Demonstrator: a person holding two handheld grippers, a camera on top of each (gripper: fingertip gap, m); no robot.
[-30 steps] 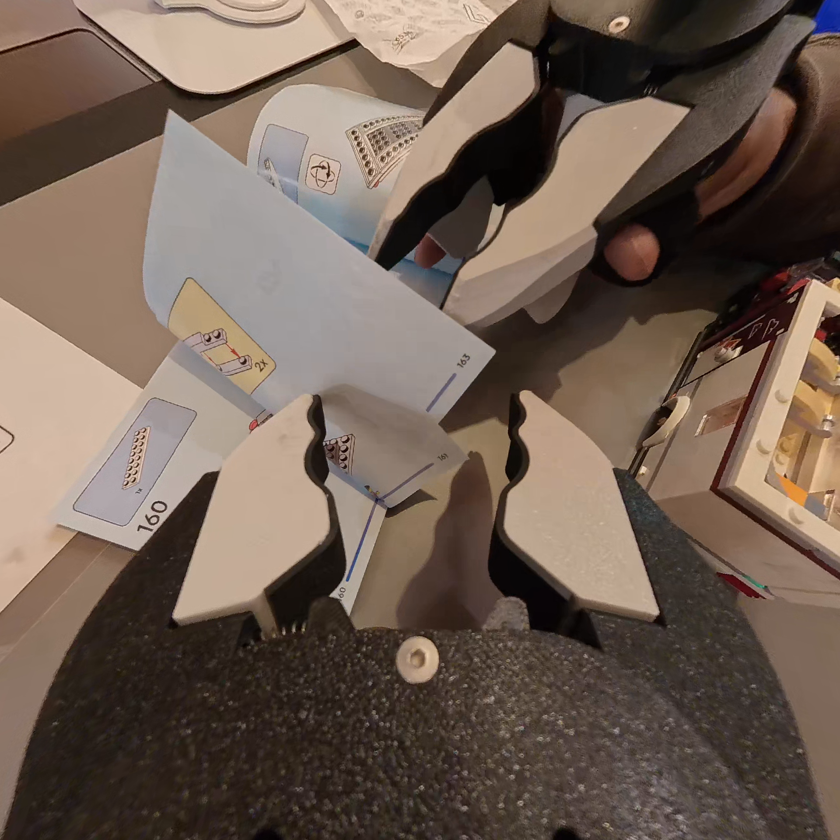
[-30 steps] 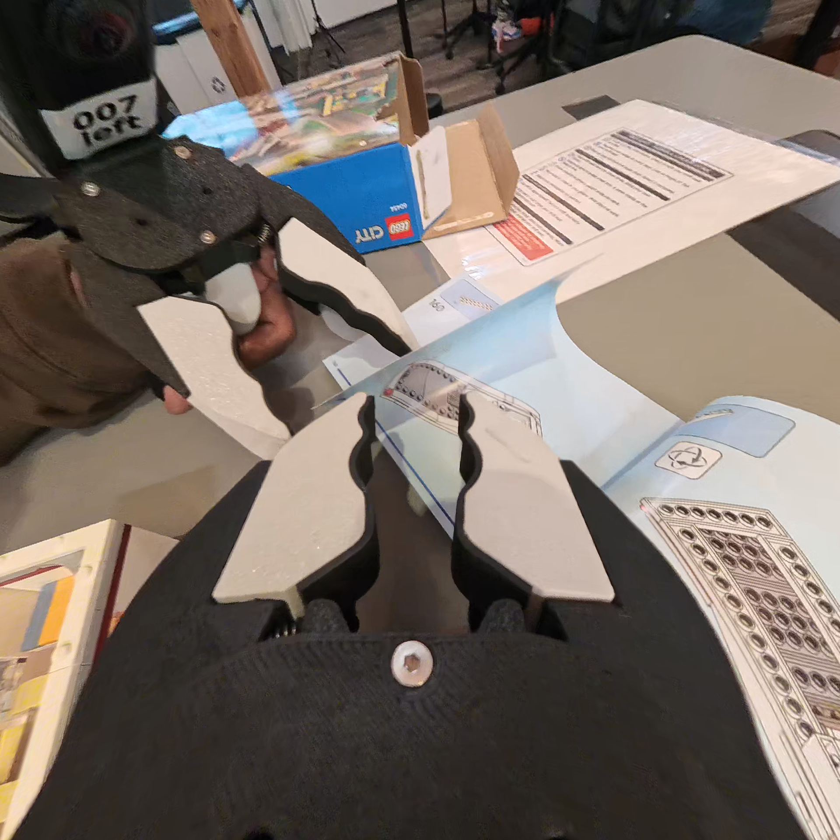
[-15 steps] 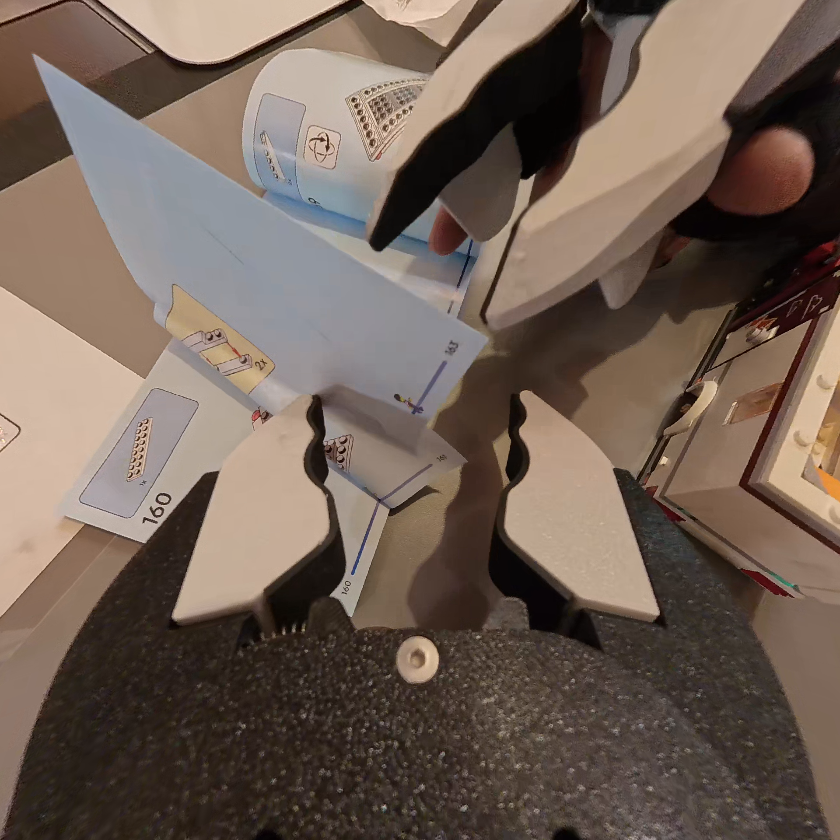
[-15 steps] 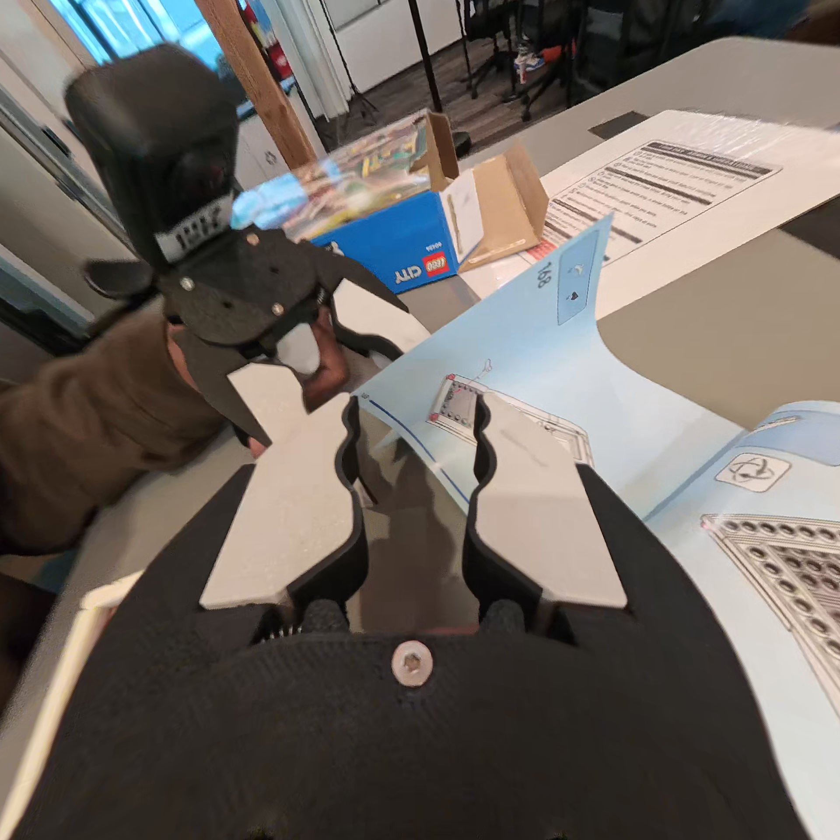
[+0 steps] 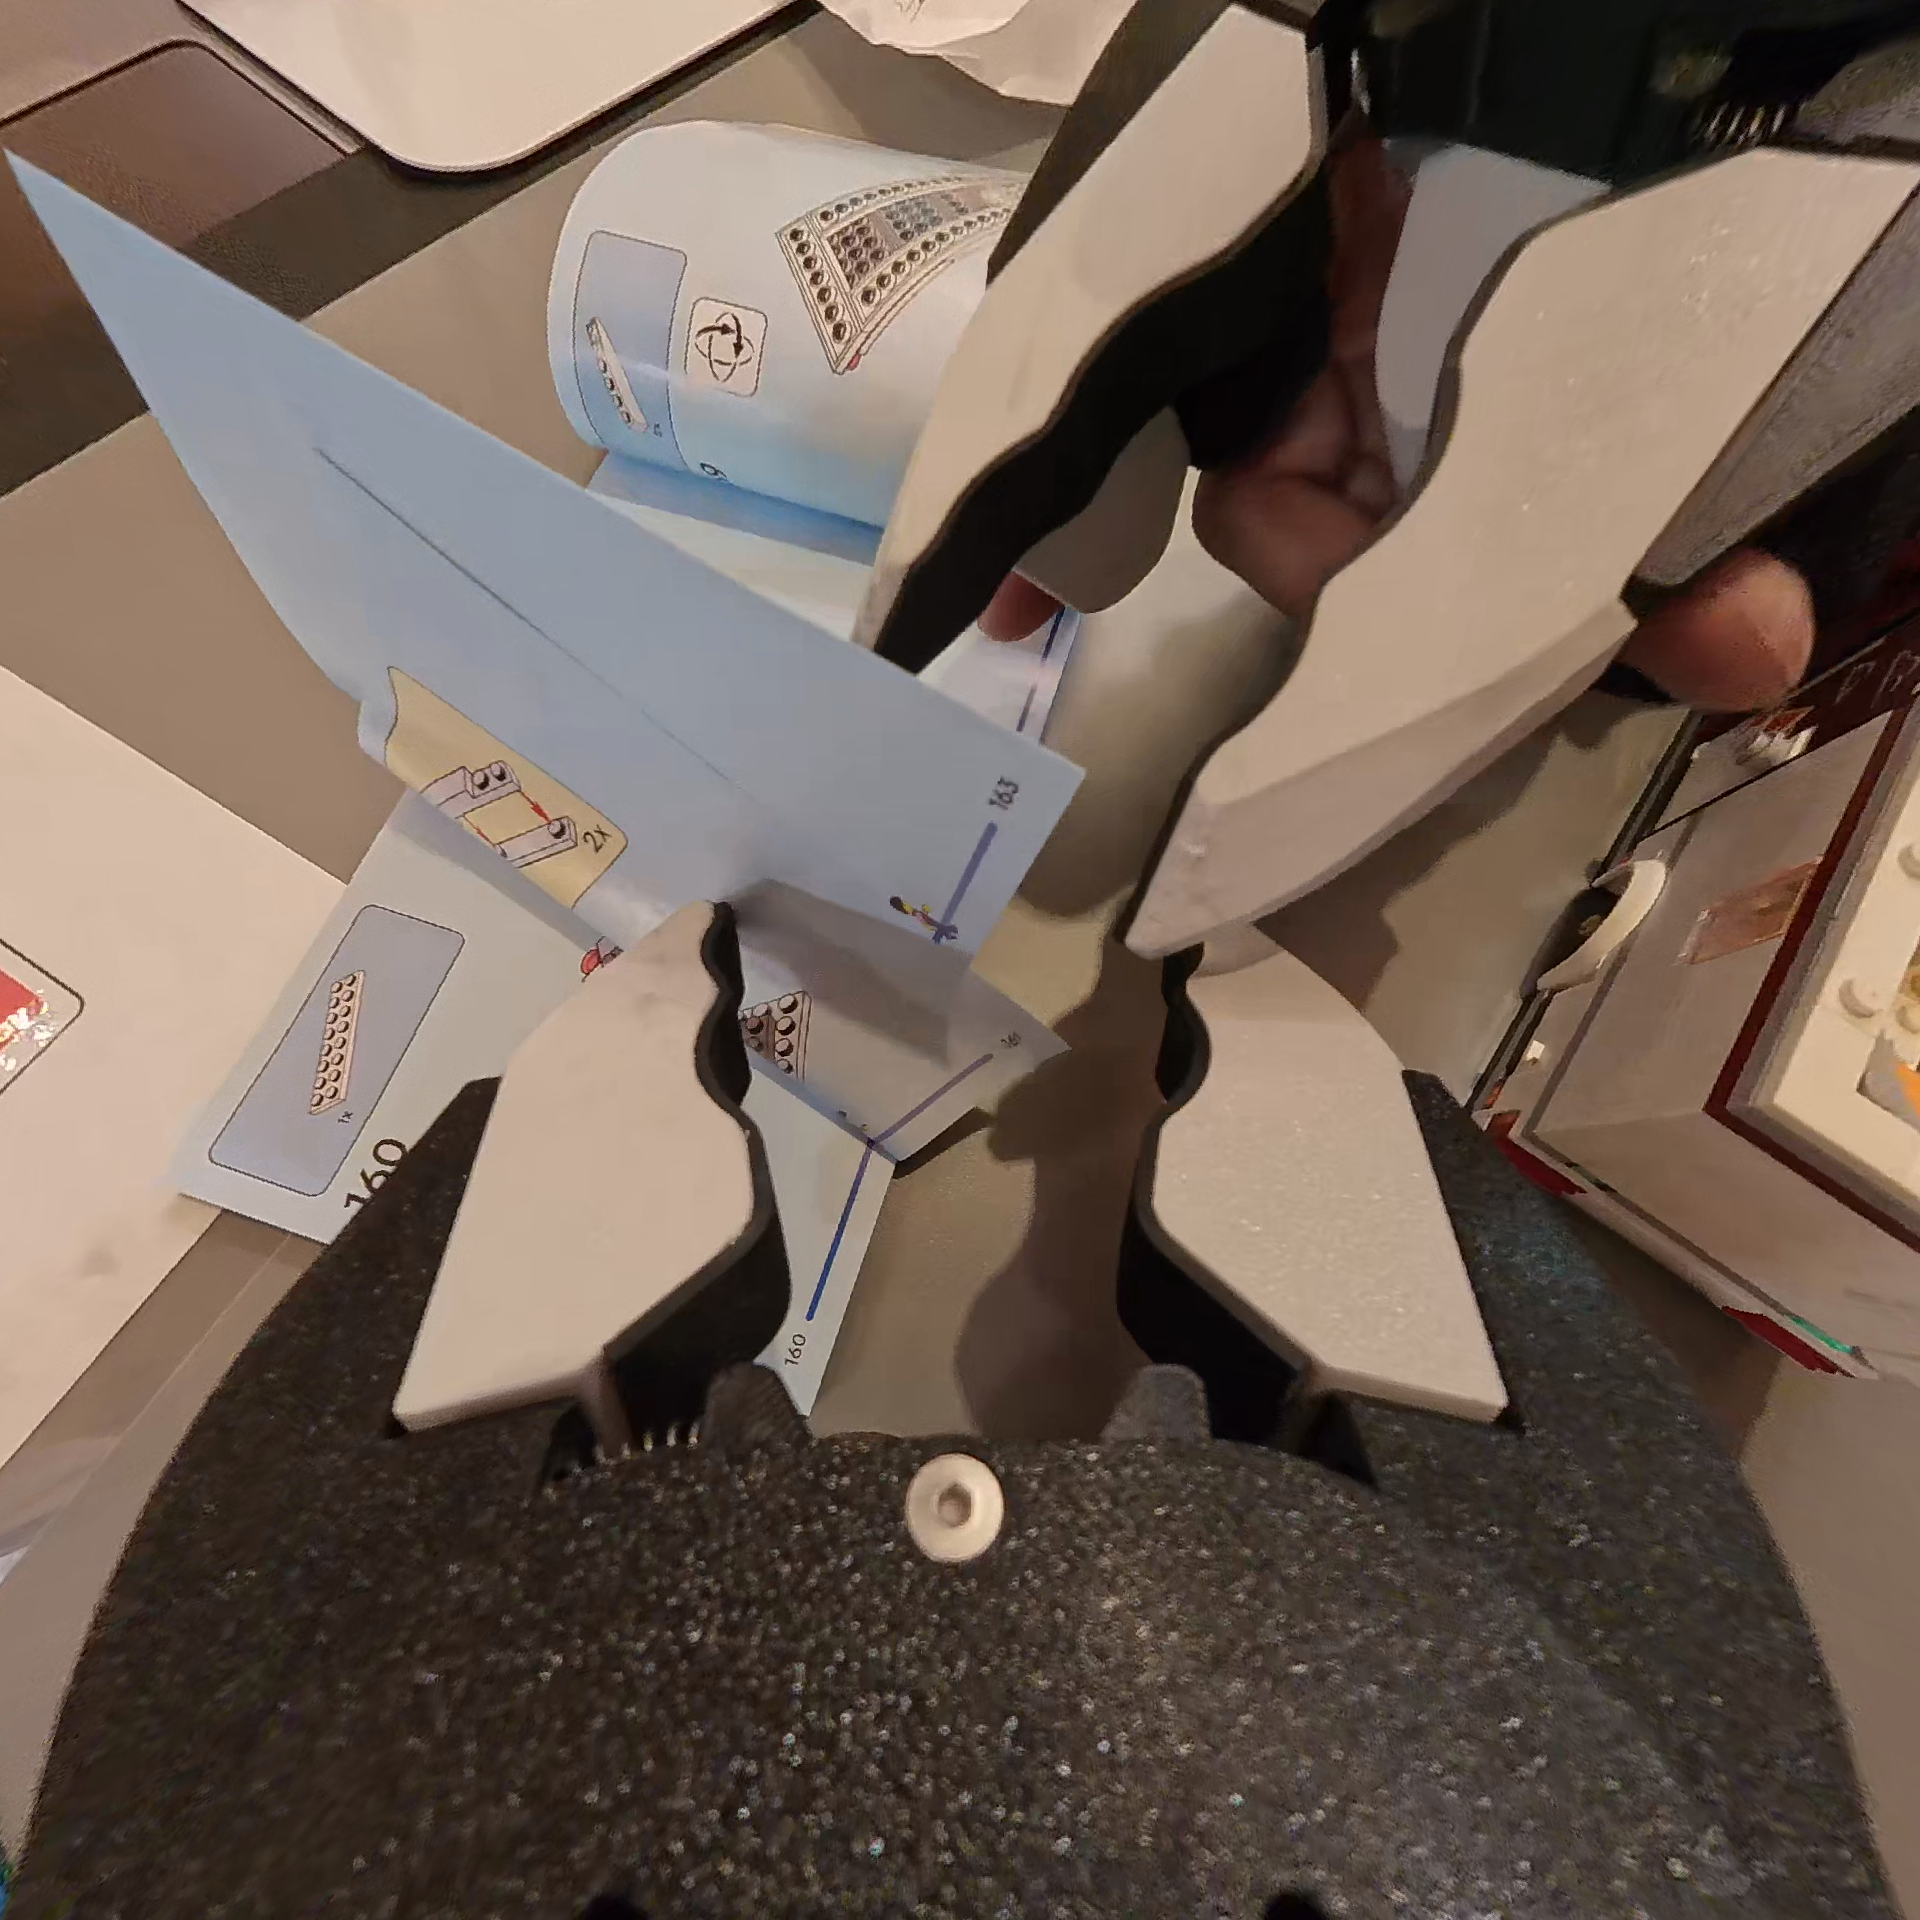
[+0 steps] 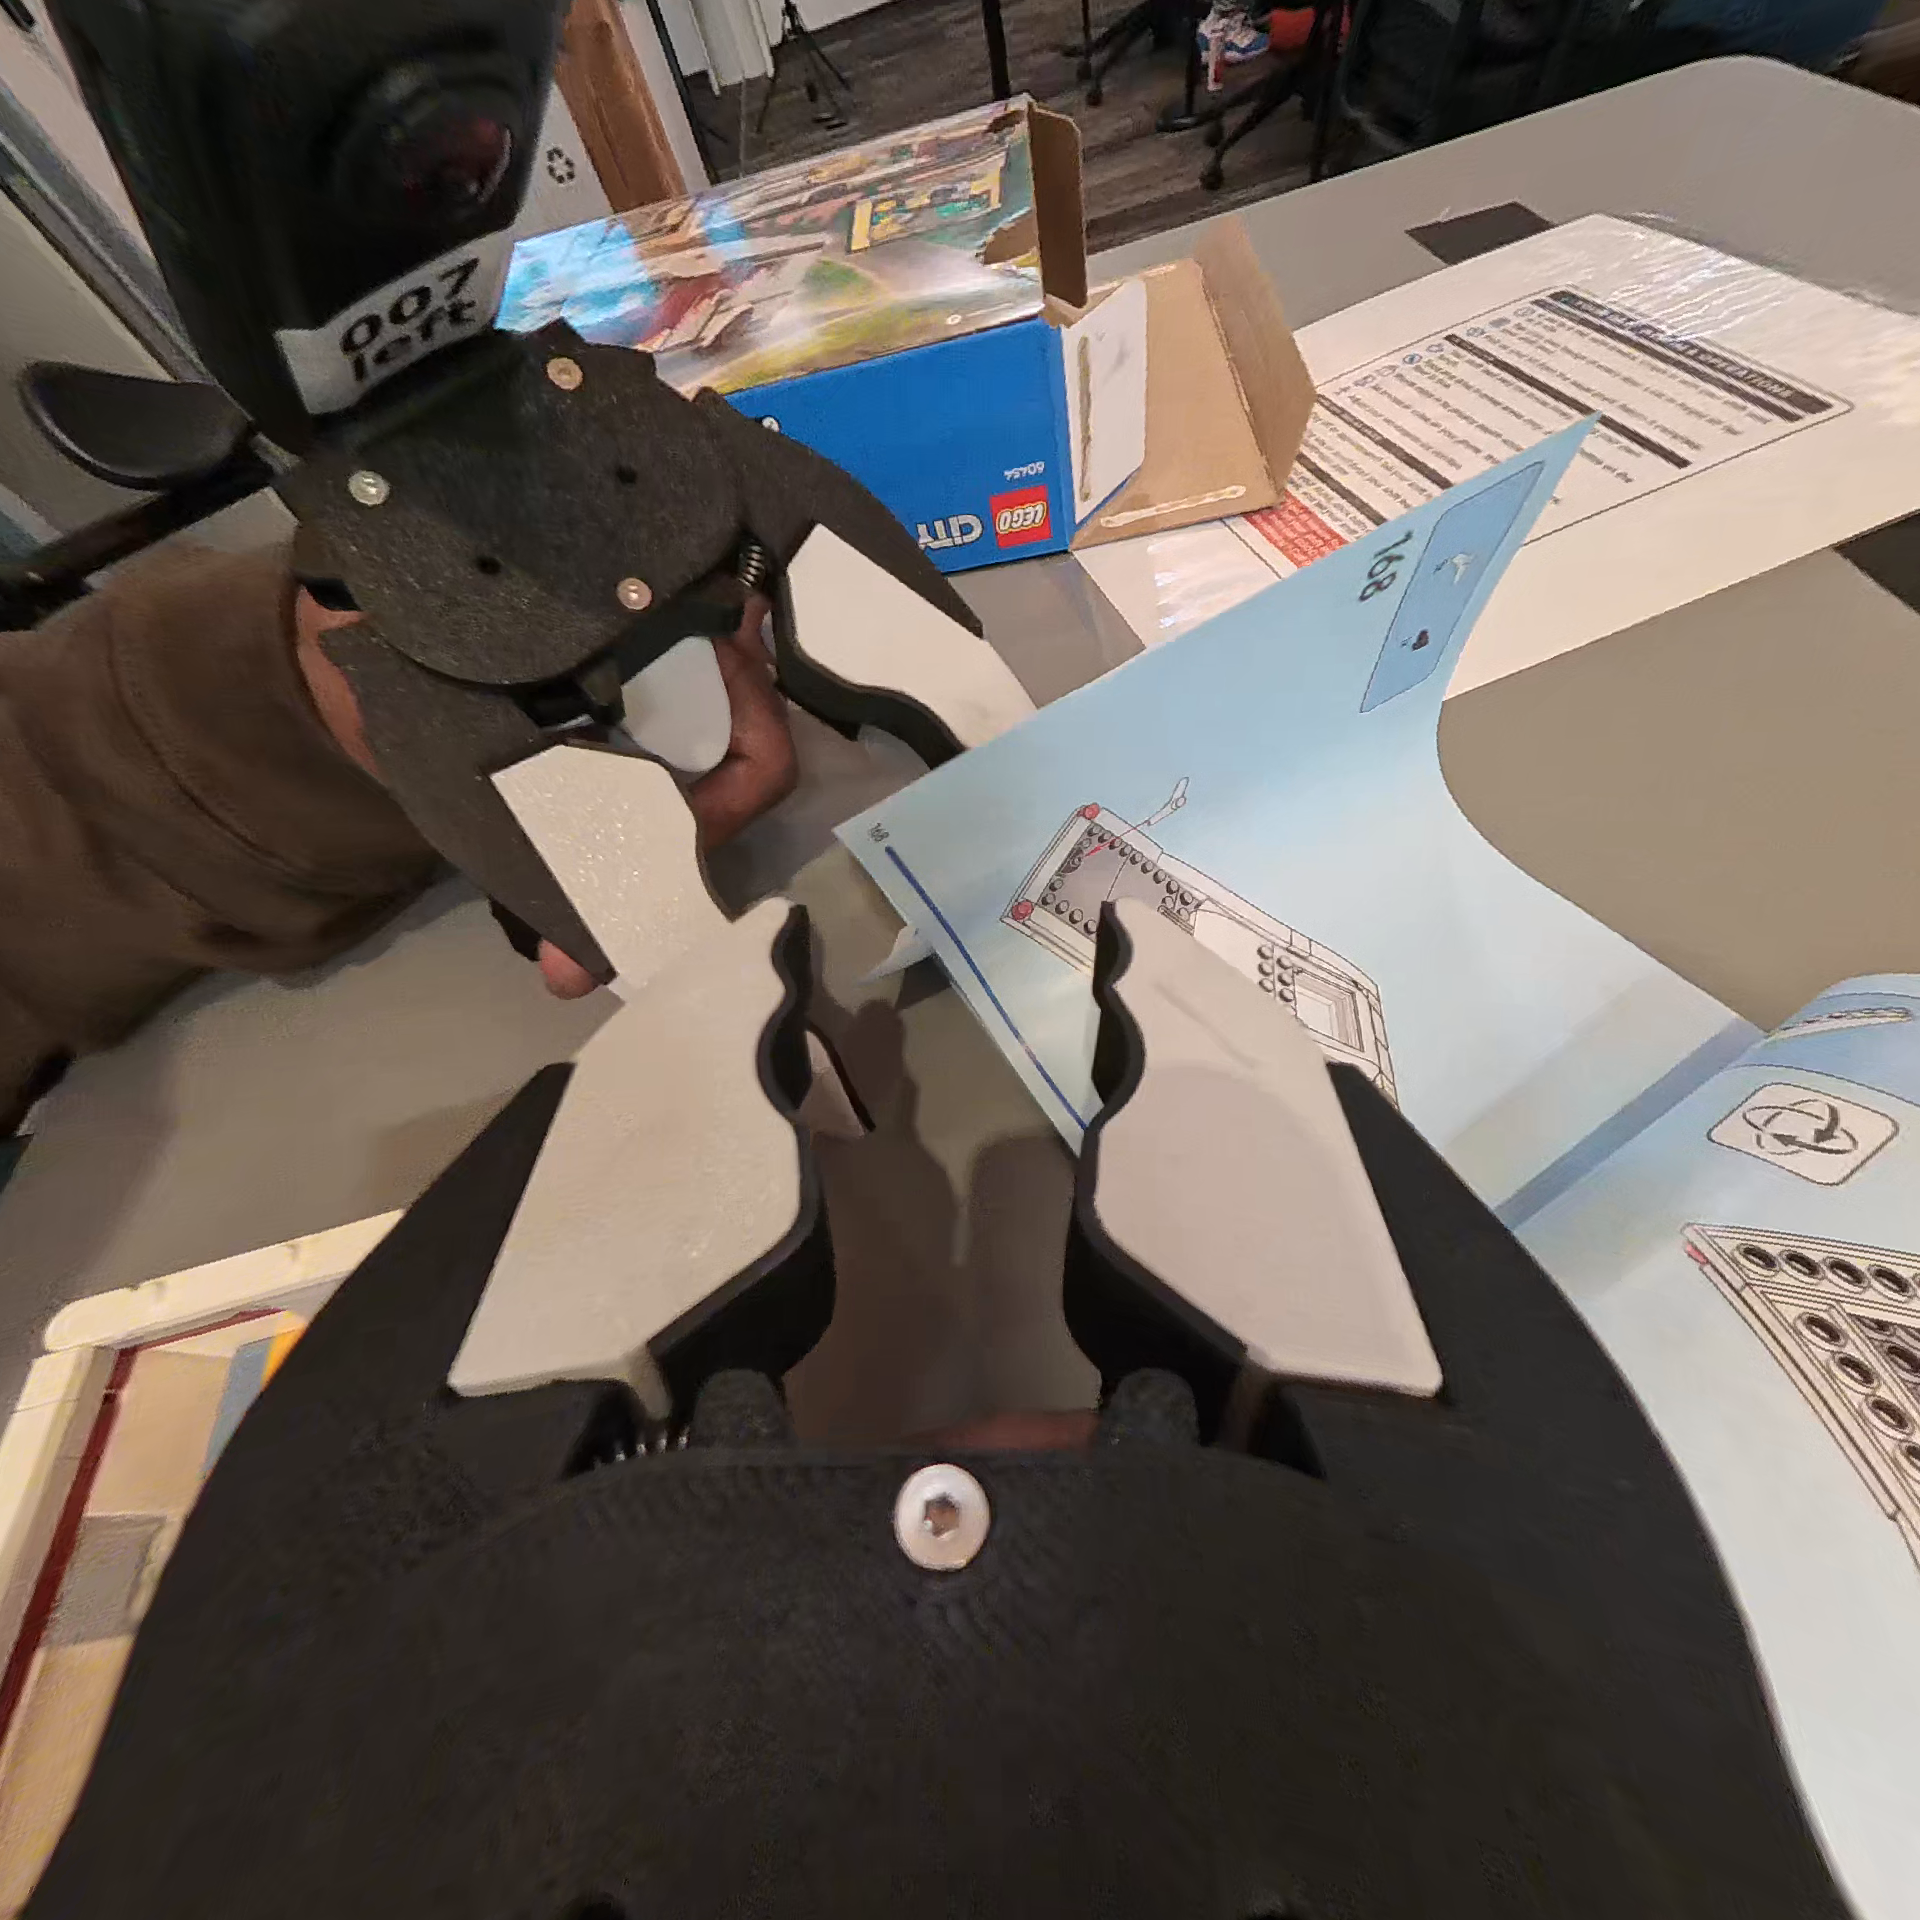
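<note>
Lying open on the grey table (image 6: 1714,748), light-blue building-brick instruction booklet (image 6: 1299,831) with one page (image 5: 623,644) raised and curling, blue toy box (image 6: 894,416) and laminated sheet (image 6: 1558,343) behind, brick model (image 5: 1766,987) at the side. Left gripper (image 5: 951,997) wide apart over the page corner, holding nothing; right gripper (image 6: 945,966) partly apart, also bare, its right finger (image 6: 1216,1091) over the booklet edge.
</note>
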